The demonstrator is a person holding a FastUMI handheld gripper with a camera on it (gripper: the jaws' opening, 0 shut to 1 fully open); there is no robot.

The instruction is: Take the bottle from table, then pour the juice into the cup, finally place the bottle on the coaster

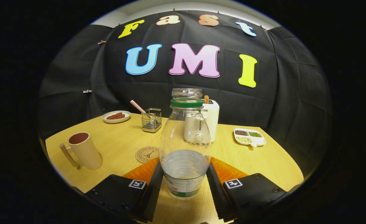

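A clear plastic bottle (185,137) with a green neck ring and no cap stands upright between my fingers, about a third full of clear liquid. My gripper (185,175) is shut on the bottle, both fingers pressing its lower body just above the label. I cannot tell whether its base rests on the wooden table (264,161) or hangs just above it. A beige cup (84,151) with a handle stands beyond my left finger, to the left. A round cork coaster (147,154) lies on the table just ahead of the left finger, beside the bottle.
At the back of the table stand a white plate with sausages (116,116), a wire holder (151,120) with a striped straw, and a white toaster (211,118) behind the bottle. A divided dish of beans (250,137) lies to the right.
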